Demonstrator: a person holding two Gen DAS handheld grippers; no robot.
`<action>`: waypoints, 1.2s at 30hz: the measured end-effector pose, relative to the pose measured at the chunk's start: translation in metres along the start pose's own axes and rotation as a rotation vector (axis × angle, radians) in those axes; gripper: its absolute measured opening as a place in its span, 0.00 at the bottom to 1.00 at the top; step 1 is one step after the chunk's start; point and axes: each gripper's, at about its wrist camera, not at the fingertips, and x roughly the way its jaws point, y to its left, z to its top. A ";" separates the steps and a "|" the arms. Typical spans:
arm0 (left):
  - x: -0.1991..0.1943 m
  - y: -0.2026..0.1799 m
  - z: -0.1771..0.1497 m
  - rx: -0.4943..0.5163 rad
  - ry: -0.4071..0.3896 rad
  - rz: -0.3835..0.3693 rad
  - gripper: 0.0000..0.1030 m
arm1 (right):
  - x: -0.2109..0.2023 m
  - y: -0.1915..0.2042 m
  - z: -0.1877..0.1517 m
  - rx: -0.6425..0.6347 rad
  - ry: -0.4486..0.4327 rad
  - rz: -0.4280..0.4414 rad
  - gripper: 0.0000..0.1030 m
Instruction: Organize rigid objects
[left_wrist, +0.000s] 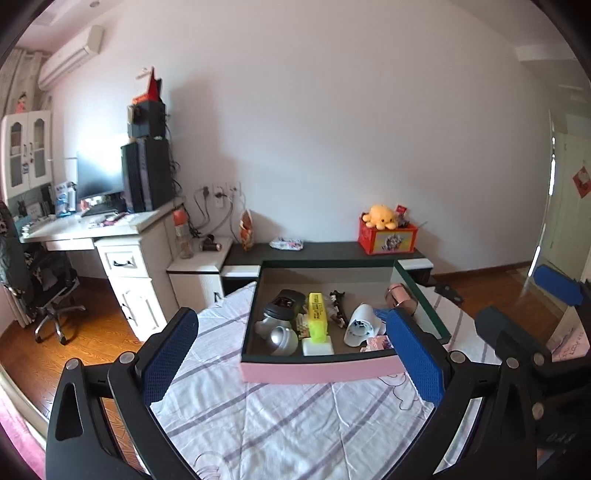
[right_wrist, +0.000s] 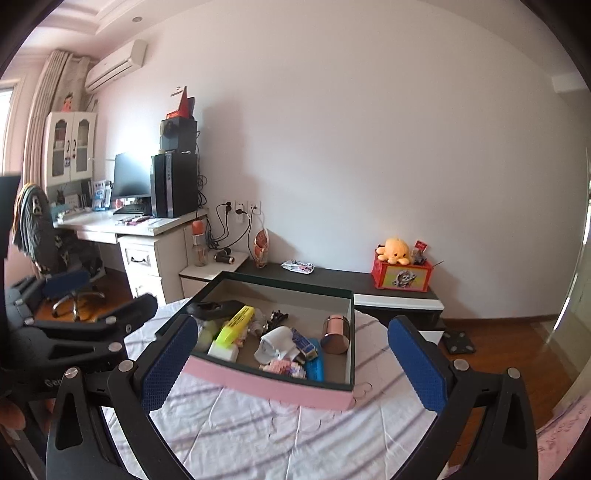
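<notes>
A shallow open box with a pink front wall and dark green rim (left_wrist: 314, 371) (right_wrist: 266, 384) is seen resting on a bed covered by a white sheet with purple stripes (left_wrist: 258, 417) (right_wrist: 240, 424), towards the bed's far edge. Inside the box, a yellow rectangular carton (left_wrist: 317, 314) (right_wrist: 236, 325) is noted lying left of centre, with a white block (left_wrist: 317, 347) (right_wrist: 223, 350) just at its near end. A silver dome-shaped object (left_wrist: 282, 339) lies at the near left corner. A white curved plastic piece (left_wrist: 360, 325) (right_wrist: 275, 343) is observed near the middle, and a rose-gold metal cylinder (left_wrist: 400, 297) (right_wrist: 336, 334) lies by the right wall. A small black clip-like item (left_wrist: 338, 302) (right_wrist: 277, 317) sits towards the far wall.

The left tool (left_wrist: 291, 354) is held above the bed before the box, its blue-padded jaws spread wide with nothing between the pads. The right tool (right_wrist: 295, 365) is likewise fully released and empty, beside the left one.

Beyond the bed, a red box bearing a yellow plush toy (left_wrist: 384, 216) (right_wrist: 397, 249) is recorded on a low dark cabinet.
</notes>
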 end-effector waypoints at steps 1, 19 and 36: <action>-0.008 -0.001 0.000 0.003 -0.009 -0.006 1.00 | -0.007 0.001 0.001 0.007 -0.006 0.003 1.00; -0.136 -0.006 0.003 0.037 -0.212 0.065 1.00 | -0.122 0.014 0.010 0.025 -0.142 0.001 1.00; -0.218 -0.012 0.020 0.065 -0.359 0.074 1.00 | -0.199 0.021 0.026 0.019 -0.276 -0.020 1.00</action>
